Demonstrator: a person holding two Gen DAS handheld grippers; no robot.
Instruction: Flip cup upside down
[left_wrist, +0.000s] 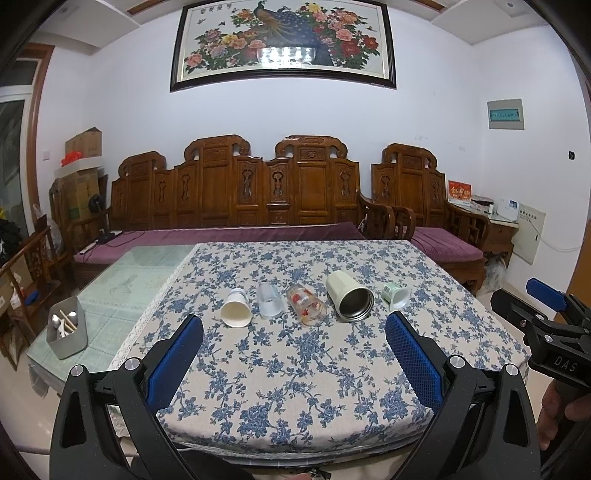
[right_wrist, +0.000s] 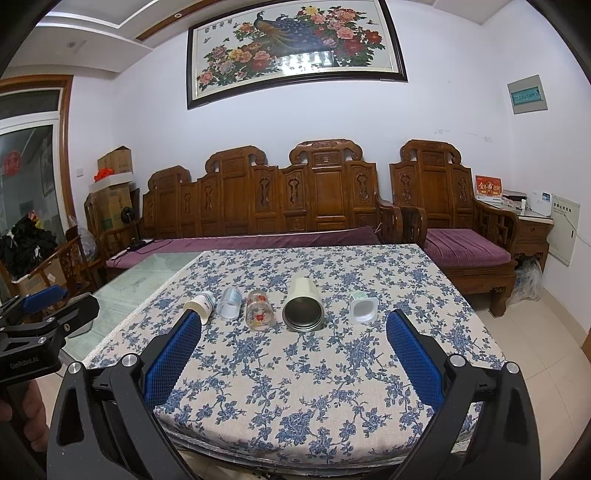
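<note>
Several cups lie on their sides in a row on the floral tablecloth (left_wrist: 295, 369), mouths toward me: a white paper cup (left_wrist: 236, 309) (right_wrist: 200, 303), a frosted clear cup (left_wrist: 269, 301) (right_wrist: 229, 302), a glass with red flowers (left_wrist: 306, 305) (right_wrist: 260, 308), a pale green steel-lined tumbler (left_wrist: 349, 295) (right_wrist: 303, 304) and a small green-and-white cup (left_wrist: 396, 295) (right_wrist: 364, 307). My left gripper (left_wrist: 294, 326) is open and empty, short of the row. My right gripper (right_wrist: 294, 325) is open and empty, also short of the row.
A grey holder with utensils (left_wrist: 67, 328) stands on the bare glass tabletop (left_wrist: 122, 288) at left. A carved wooden sofa (left_wrist: 236, 192) and armchair (left_wrist: 417, 192) stand behind the table. The other gripper shows at each view's edge, the right one (left_wrist: 546, 317) and the left one (right_wrist: 40, 317).
</note>
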